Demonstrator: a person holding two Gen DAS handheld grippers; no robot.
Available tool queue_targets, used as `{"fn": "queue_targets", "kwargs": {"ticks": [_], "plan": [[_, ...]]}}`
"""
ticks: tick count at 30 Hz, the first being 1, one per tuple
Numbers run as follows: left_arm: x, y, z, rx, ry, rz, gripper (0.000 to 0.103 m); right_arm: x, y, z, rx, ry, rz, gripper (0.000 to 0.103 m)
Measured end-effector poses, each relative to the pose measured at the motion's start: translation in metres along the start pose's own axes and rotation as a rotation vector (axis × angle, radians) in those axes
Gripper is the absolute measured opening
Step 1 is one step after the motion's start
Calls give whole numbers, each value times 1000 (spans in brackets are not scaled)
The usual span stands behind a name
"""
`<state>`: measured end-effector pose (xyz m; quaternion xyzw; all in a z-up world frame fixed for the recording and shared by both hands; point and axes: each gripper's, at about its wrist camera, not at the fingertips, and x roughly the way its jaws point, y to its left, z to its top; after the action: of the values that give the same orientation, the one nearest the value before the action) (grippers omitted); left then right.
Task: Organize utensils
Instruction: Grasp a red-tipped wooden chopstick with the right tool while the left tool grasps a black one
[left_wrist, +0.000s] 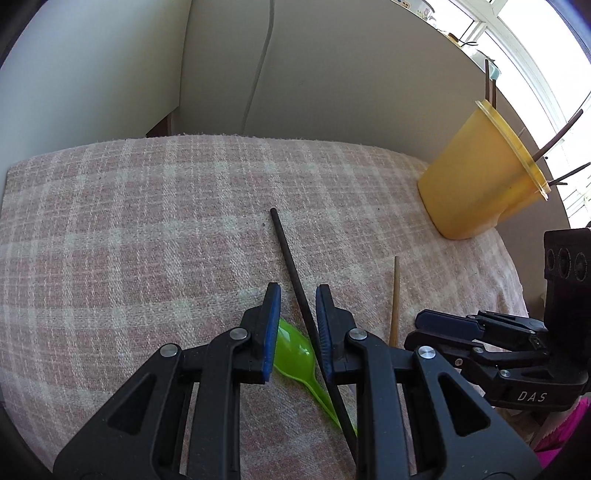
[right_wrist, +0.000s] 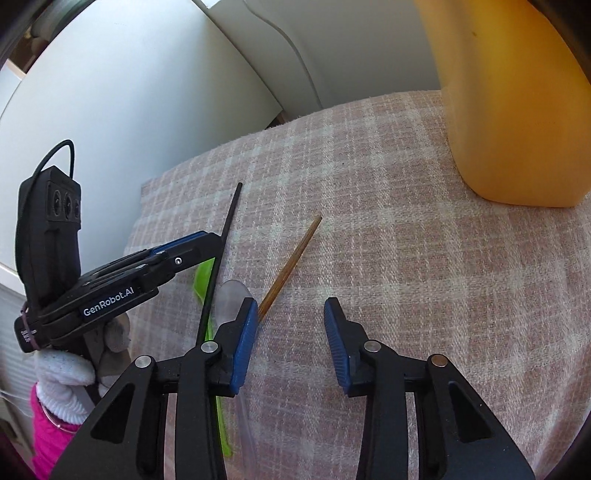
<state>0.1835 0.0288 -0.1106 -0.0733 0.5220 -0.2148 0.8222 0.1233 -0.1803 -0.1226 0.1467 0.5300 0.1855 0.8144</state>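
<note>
A black chopstick (left_wrist: 291, 258) lies on the pink plaid cloth (left_wrist: 147, 221) and runs between the fingers of my left gripper (left_wrist: 297, 291), which is open around it, not closed on it. A green plastic spoon (left_wrist: 295, 350) lies under the same fingers. A wooden chopstick (left_wrist: 395, 299) lies just right of them. My right gripper (right_wrist: 290, 306) is open and empty, with the wooden chopstick (right_wrist: 291, 262) at its left finger. A clear spoon (right_wrist: 232, 295) lies beside it. The yellow cup (left_wrist: 480, 177) holds several chopsticks.
The yellow cup (right_wrist: 509, 103) stands at the cloth's far right, close ahead of the right gripper. A white wall and cabinet stand behind the cloth's far edge. The left gripper's body (right_wrist: 110, 280) sits left of the right gripper.
</note>
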Motion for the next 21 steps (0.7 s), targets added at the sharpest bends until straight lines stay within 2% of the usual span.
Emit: {"fn": "queue_targets", "kwargs": {"ticks": [6, 16, 18, 21], "plan": [[9, -4, 6, 26, 27, 11, 18, 13, 13, 6, 15, 29, -7, 29], [23, -16, 15, 61, 29, 45, 18, 29, 22, 16, 2, 44, -41, 29], [25, -17, 15, 64, 22, 53, 18, 32, 24, 17, -6, 43, -53, 26], [27, -19, 15, 79, 11, 68, 12, 36, 29, 17, -19, 40, -71, 20]]}}
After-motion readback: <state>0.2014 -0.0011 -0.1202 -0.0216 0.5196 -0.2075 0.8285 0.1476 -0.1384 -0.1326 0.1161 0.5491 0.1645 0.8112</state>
